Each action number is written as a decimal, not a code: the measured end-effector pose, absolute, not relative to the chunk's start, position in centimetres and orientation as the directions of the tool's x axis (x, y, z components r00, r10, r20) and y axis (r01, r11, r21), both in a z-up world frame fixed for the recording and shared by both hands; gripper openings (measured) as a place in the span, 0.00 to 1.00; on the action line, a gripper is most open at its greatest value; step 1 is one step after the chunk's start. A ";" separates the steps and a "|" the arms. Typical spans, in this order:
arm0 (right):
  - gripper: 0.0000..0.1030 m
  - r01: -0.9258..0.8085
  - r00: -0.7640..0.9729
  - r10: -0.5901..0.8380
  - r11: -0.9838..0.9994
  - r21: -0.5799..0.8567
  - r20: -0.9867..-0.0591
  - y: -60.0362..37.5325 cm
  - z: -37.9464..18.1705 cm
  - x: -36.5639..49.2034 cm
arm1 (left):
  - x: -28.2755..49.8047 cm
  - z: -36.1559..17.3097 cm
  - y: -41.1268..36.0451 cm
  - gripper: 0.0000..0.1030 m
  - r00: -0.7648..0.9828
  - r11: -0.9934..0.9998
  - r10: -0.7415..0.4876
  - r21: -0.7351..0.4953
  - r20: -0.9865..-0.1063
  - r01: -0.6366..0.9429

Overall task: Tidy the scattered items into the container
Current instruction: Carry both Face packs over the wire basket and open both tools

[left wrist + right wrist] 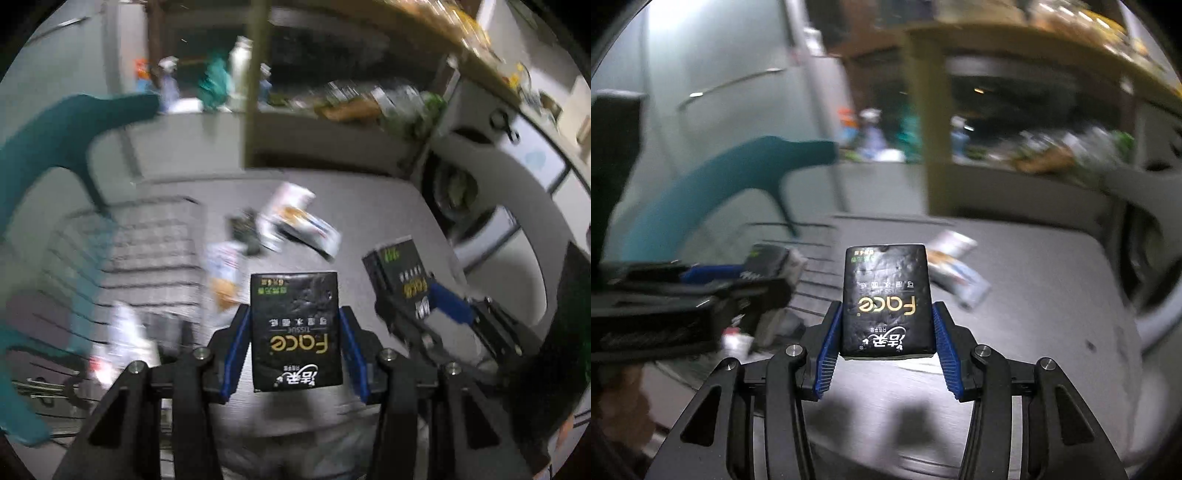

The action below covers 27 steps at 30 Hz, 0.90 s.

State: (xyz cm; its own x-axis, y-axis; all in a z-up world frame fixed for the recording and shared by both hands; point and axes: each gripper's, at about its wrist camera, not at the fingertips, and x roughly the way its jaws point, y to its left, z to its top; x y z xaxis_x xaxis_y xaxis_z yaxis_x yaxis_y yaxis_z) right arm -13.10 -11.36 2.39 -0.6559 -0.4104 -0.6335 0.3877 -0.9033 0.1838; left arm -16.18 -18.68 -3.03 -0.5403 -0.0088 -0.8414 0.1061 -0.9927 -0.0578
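Tissue packs: left gripper fingers grasp one, right gripper fingers grasp another, above the bench.

Grey table, blurred in both of my wrist views.

On its top I see a loose cluster of packets: white ones with orange and blue print, overlapping, and a small dark item touching them on the left. A further white-and-orange packet lies just beside the wire basket, which stands on the table's left part. I cannot read any print on the packets. Right of the cluster I see bare grey surface.
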 end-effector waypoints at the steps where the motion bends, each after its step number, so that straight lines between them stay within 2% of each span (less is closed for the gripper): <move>1: 0.46 0.435 -0.633 -0.444 -0.882 0.183 -0.634 -13.5 2.6 -12.8 | -16.0 -2.5 -20.2 0.50 -0.544 -0.991 -0.025 -0.050 -0.838 0.123; 5: 0.46 0.532 -0.562 -0.505 -0.827 0.181 -0.655 -18.9 1.9 -11.9 | -14.3 -1.5 -26.6 0.50 -0.514 -0.973 -0.127 0.007 -0.848 0.230; 12: 0.47 0.576 -0.481 -0.489 -0.802 0.158 -0.728 -23.7 -1.4 -11.4 | -13.4 -7.2 -32.7 0.50 -0.387 -0.946 -0.161 0.030 -0.908 0.324; 17: 0.55 0.553 -0.517 -0.471 -0.821 0.141 -0.715 -22.8 -1.8 -10.5 | -13.0 -7.9 -33.3 0.51 -0.392 -0.942 -0.114 -0.025 -0.913 0.333; 21: 0.56 0.550 -0.527 -0.499 -0.817 0.171 -0.688 -20.7 -0.7 -11.2 | -12.9 -7.0 -32.7 0.66 -0.423 -0.945 -0.137 -0.009 -0.896 0.326; 27: 0.57 0.472 -0.613 -0.456 -0.866 0.164 -0.646 -14.9 1.8 -11.5 | -13.6 -5.1 -30.2 0.67 -0.452 -0.961 -0.108 -0.022 -0.885 0.274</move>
